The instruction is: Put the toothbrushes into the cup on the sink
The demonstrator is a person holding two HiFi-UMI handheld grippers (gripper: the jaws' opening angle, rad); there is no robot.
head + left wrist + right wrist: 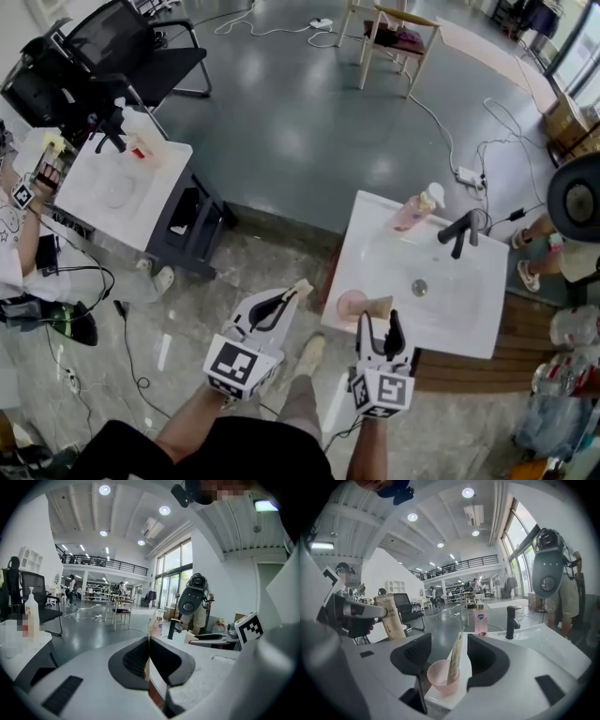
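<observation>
The left gripper (289,298) clenched the light, slim, probably slippery toothbrush (303,288) across its flat sides, mid-frame; the right gripper (380,321) gaped, released.

**A:** what's the right gripper (449,654) doing?

**B:** jaws wide apart, lol. A pink cup (439,677) sits just below, between them, on the sink (534,644) corner. A beige tube (455,660) stands in it, touching neither pad. Off to its left, the left gripper (370,613) pinches another tube (392,618).
</observation>
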